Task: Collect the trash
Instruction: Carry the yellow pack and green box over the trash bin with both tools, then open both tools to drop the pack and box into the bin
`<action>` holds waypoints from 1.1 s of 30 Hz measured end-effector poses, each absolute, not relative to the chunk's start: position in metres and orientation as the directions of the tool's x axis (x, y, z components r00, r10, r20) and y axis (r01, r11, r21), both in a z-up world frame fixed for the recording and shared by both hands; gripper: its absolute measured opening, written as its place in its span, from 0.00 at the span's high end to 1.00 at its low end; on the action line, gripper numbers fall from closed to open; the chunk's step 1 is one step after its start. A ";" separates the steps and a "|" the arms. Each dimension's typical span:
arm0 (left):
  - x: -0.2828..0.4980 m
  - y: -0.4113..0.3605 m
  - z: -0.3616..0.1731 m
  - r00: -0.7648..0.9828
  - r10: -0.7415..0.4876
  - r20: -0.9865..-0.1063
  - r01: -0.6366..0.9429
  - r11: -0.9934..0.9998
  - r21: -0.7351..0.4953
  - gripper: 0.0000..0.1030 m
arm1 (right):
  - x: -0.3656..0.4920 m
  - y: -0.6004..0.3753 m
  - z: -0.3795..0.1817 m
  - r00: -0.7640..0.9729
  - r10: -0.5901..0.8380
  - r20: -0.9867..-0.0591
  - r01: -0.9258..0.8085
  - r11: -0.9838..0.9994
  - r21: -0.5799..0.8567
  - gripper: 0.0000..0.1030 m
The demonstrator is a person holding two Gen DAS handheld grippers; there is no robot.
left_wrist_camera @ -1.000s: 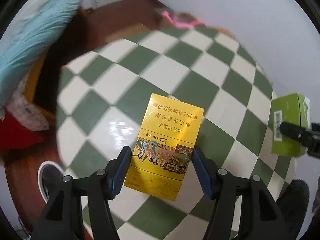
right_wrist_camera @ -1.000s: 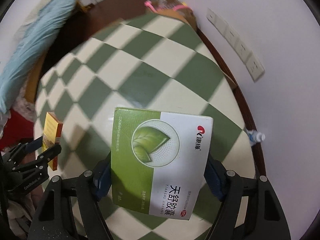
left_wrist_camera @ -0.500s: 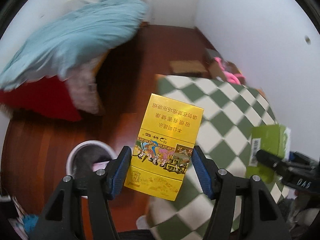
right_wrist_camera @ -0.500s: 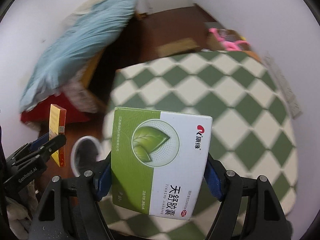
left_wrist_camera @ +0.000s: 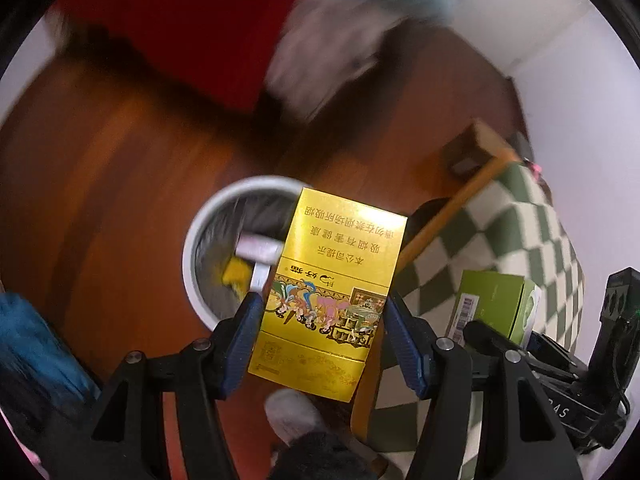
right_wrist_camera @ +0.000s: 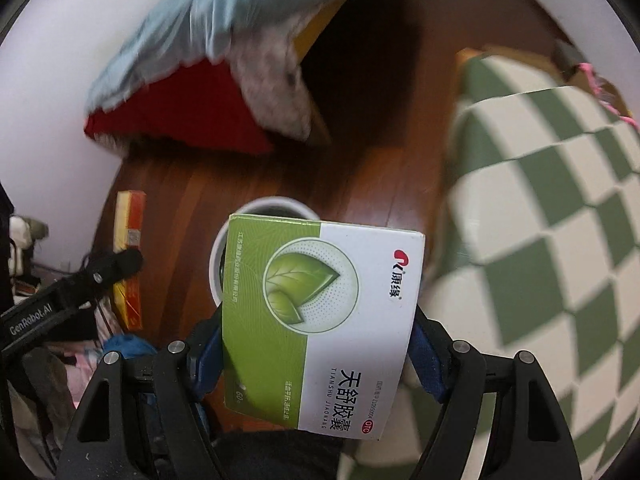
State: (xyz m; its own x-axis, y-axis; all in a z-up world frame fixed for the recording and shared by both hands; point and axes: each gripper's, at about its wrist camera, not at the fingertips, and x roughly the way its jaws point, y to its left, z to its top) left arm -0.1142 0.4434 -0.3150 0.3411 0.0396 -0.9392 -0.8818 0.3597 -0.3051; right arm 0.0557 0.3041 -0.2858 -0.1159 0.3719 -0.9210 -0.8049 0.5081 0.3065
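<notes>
My left gripper (left_wrist_camera: pixel 322 344) is shut on a yellow cigarette box (left_wrist_camera: pixel 332 292), held above the floor at the right rim of a white trash bin (left_wrist_camera: pixel 192 248) lined with a grey bag; trash lies inside it. My right gripper (right_wrist_camera: pixel 316 356) is shut on a green and white medicine box (right_wrist_camera: pixel 320 320), held over the same bin (right_wrist_camera: pixel 218 256), which the box mostly hides. The medicine box also shows in the left wrist view (left_wrist_camera: pixel 496 304), and the cigarette box in the right wrist view (right_wrist_camera: pixel 128 264).
The floor is dark red wood (left_wrist_camera: pixel 120 168). A table with a green and white checked cloth (right_wrist_camera: pixel 560 208) stands to the right. A bed with blue, red and grey bedding (right_wrist_camera: pixel 208 60) lies beyond the bin. A shoe (left_wrist_camera: pixel 296 416) is below the left gripper.
Both grippers have swung away from the checked table and down toward the floor, each still holding its box. The trash bin now sits much closer and nearly under both boxes.
</notes>
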 end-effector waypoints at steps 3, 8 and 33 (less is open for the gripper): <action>-0.126 0.462 -0.353 0.343 -0.026 -0.939 -0.898 0.286 -0.336 0.43 | 0.047 0.344 -0.323 -0.147 0.309 -0.940 -0.819 0.494 0.291 0.24; -0.141 0.479 -0.393 0.318 -0.077 -0.945 -0.923 0.201 -0.327 0.40 | 0.039 0.400 -0.381 -0.186 0.216 -0.958 -0.838 0.474 0.270 0.24; -0.205 0.384 -0.277 0.033 0.305 -0.952 -0.988 0.151 0.014 0.04 | 0.007 0.370 -0.341 -0.106 0.219 -0.970 -0.906 0.381 0.185 0.00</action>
State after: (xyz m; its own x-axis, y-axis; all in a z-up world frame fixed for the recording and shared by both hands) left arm -0.2052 0.3840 -0.2770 0.0334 0.3054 -0.9516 -0.9884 0.1514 0.0139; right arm 0.0072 0.3698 -0.3411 -0.1059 0.2190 -0.9700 -0.9057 0.3814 0.1850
